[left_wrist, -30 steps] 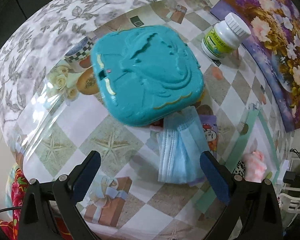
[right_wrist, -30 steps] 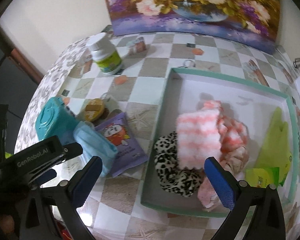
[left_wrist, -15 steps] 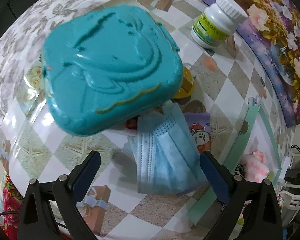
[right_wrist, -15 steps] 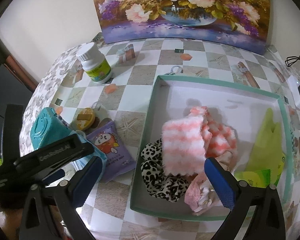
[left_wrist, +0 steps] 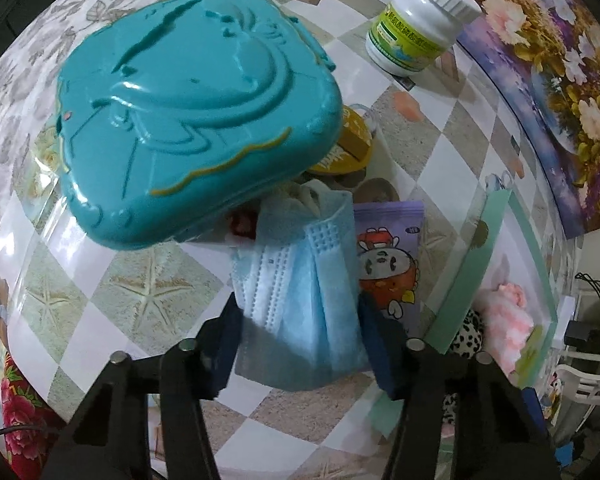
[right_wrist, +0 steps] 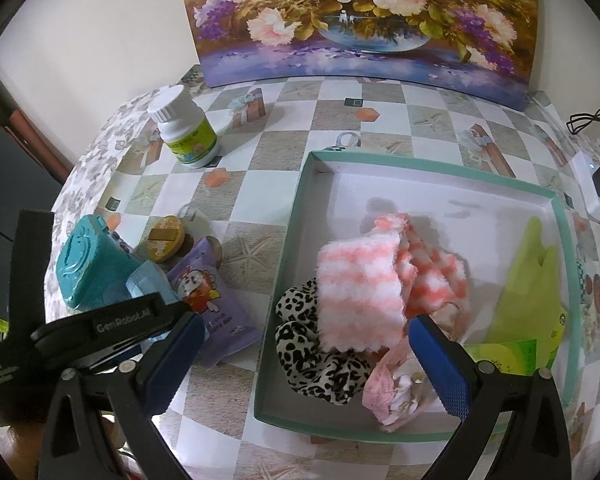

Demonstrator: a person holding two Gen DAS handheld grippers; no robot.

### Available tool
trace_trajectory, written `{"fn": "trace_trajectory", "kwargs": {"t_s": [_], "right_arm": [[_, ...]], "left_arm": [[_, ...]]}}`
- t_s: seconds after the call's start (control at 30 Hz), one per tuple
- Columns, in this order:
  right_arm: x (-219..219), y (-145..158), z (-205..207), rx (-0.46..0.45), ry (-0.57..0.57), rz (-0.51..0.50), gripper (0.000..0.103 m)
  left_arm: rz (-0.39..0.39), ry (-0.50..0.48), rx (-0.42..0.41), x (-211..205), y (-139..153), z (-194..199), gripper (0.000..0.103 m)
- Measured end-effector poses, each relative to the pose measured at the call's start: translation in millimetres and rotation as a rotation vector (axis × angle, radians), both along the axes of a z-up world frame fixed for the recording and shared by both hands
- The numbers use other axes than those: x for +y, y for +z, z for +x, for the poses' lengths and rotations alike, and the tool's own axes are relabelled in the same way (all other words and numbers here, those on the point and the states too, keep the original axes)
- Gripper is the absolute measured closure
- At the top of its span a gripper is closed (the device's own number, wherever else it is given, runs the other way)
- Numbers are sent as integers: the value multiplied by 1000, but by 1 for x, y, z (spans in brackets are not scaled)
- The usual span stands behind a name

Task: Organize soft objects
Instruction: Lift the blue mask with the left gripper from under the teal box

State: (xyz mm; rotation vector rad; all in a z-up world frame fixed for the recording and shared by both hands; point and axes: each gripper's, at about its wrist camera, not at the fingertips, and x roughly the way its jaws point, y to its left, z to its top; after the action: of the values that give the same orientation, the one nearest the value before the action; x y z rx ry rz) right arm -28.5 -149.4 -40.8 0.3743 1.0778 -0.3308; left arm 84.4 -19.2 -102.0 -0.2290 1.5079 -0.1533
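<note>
Surface: checkered table [right_wrist: 260, 196] under a glossy cover, with a floral cloth at its left edge and a flower painting [right_wrist: 360, 20] standing at the back.
Left gripper [left_wrist: 300, 336]: low over the table, jaws narrowed around the near end of the mask, both pads at its sides; whether they press it I cannot tell.
Mask [left_wrist: 304, 300]: blue, pleated, lying on the table partly over the purple packet [left_wrist: 388, 264], its far end tucked under the teal case.
Right gripper [right_wrist: 304, 360]: jaws wide apart and holding nothing, hovering over the near left part of the tray.
Tray [right_wrist: 428, 160]: green-rimmed, white inside, right of the packet; it holds a leopard scrunchie [right_wrist: 316, 356], a pink striped sock [right_wrist: 360, 292] over it, and a green bag [right_wrist: 532, 288] at the right.
Case [left_wrist: 196, 104]: teal, embossed lid, tilted, just beyond the mask.
Tin [right_wrist: 164, 238]: small, yellow, behind the case and the packet.
Bottle [right_wrist: 186, 132]: white with a green label, upright, farther back toward the painting.
</note>
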Motion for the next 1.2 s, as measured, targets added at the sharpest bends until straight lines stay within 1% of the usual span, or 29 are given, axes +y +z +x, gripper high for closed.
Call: {"fn": "trace_trajectory", "kwargs": {"t_s": [0.07,0.13,0.2,0.27,0.5,0.57,0.7,0.93,1.2], "right_arm": [[0,0,0,-1,3,-2,0],[1,1,1,-6,11,-5,0],[3,1,3,-12,23,-8,0],[6,2,5,-20,37,-14,0],[22,5,15,-53,126,-32,0],[26,5,18,-60,149,-37,1],[36,1,25,-66,200,-39,6],[50,-14,40,-33,270,-28,17],[58,-38,53,27,312,-21,22]], "left_arm": [[-9,2,2,3,2,-2,57],[-23,5,8,8,4,-4,61],[-32,6,12,10,4,-4,64],[-29,4,14,15,5,-6,68],[-44,41,29,37,8,-11,71],[-40,52,32,43,10,-13,71],[-54,105,50,58,8,-13,72],[-85,152,76,74,6,-11,72],[-114,188,105,89,0,-5,72]]}}
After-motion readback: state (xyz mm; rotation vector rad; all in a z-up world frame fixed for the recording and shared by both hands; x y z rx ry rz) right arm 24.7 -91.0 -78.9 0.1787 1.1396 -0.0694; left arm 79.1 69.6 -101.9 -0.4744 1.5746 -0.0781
